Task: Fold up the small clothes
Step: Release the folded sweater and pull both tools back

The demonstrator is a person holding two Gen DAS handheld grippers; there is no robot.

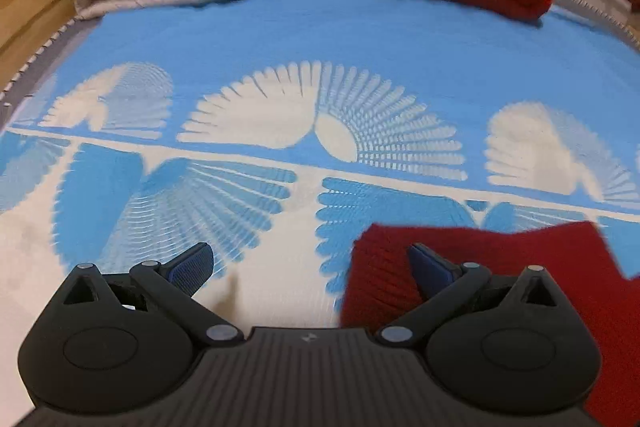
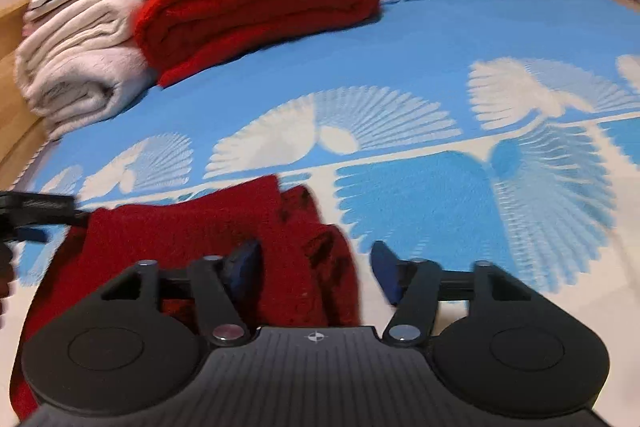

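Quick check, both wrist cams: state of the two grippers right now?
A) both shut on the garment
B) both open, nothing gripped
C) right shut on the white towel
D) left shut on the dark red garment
B: the left gripper and the right gripper both show their fingers spread wide with nothing between them, above the dark red garment that lies on the blue and white blanket.

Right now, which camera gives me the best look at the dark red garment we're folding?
The right wrist view: the dark red garment shows most of its spread on the blue-and-white blanket, including its bunched right edge. The left wrist view catches only one corner, partly hidden by the gripper.
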